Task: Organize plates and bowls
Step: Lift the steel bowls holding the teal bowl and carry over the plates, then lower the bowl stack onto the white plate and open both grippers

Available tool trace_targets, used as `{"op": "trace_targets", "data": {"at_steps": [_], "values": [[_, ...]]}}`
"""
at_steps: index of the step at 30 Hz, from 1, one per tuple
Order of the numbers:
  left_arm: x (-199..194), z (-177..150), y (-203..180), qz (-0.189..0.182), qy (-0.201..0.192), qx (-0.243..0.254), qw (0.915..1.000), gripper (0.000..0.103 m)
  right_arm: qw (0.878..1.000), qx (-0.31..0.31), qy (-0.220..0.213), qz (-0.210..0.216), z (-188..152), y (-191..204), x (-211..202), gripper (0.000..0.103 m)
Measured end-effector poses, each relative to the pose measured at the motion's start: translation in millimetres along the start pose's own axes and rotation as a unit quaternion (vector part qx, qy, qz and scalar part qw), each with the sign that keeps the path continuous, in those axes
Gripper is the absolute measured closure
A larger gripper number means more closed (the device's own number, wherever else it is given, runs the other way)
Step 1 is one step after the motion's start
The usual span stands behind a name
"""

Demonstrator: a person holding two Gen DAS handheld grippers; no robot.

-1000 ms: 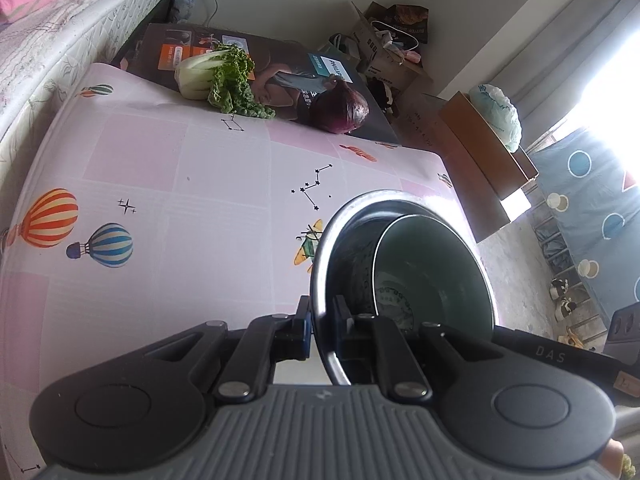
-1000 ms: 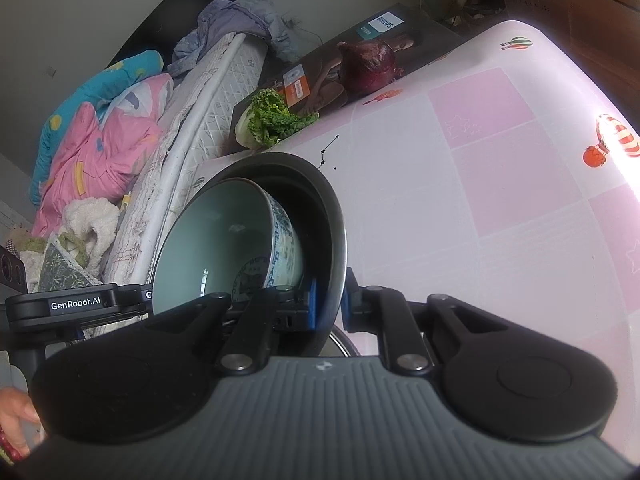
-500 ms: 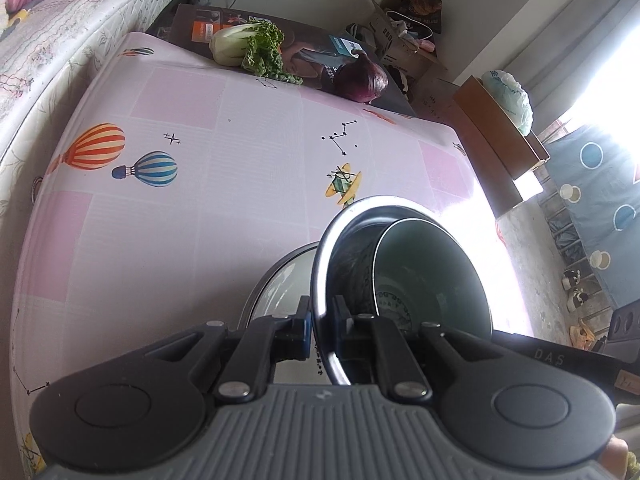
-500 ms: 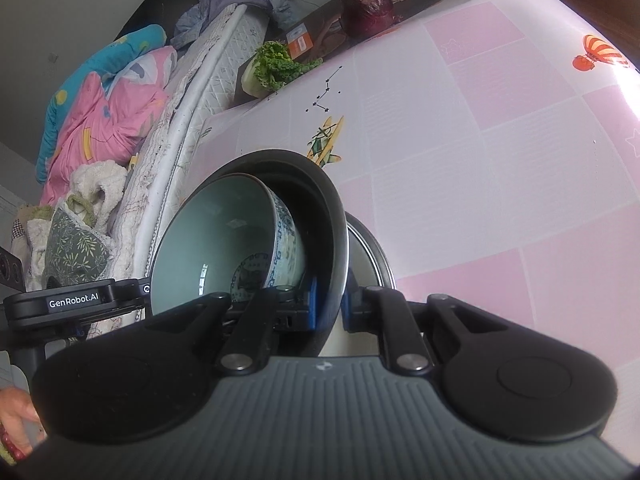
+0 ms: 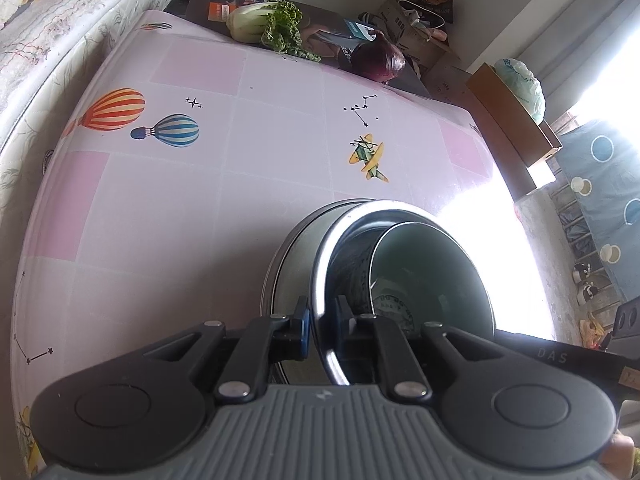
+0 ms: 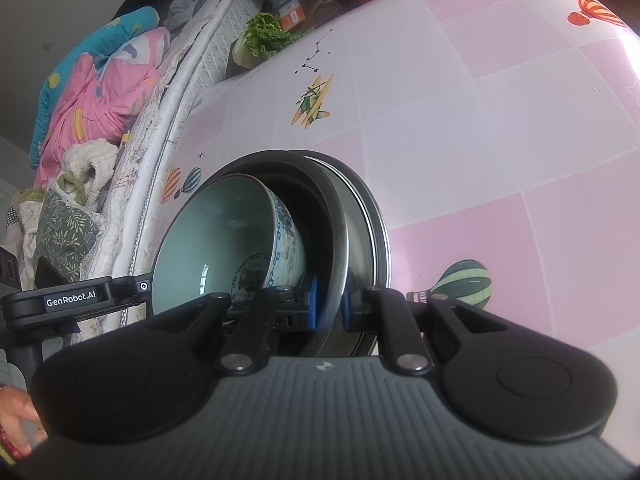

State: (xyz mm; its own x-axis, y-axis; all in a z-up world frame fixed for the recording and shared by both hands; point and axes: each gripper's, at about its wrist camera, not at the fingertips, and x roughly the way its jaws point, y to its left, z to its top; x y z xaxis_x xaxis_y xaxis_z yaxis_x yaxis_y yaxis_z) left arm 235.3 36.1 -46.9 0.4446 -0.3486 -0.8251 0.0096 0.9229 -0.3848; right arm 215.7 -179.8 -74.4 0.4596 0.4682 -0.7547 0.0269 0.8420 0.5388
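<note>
Left gripper (image 5: 320,316) and right gripper (image 6: 328,304), jaws pinching a steel bowl's (image 5: 320,280) rim; neighbouring bracket (image 6: 72,302) reads "GenRobot.AI".

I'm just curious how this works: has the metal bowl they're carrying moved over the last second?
Yes. The metal bowl, pinched by both grippers, has come back from the cabbage at the table's far edge and down toward a metal dish now showing beneath it.

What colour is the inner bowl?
The bowl is pale green inside, with blue-and-white patterning outside; the right wrist view shows it best.
</note>
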Motion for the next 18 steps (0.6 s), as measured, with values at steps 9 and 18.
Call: {"op": "trace_targets", "data": {"at_steps": [9, 18], "values": [[-11, -5, -6, 0.022, -0.031, 0.031, 0.9988, 0.087, 1.000, -0.003, -0.002, 0.004, 1, 0, 1, 0.091], [-39, -15, -25, 0.083, -0.089, 0.086, 0.9888, 0.032, 0.999, -0.037, -0.003, -0.009, -3, 7, -2, 0.090]]}}
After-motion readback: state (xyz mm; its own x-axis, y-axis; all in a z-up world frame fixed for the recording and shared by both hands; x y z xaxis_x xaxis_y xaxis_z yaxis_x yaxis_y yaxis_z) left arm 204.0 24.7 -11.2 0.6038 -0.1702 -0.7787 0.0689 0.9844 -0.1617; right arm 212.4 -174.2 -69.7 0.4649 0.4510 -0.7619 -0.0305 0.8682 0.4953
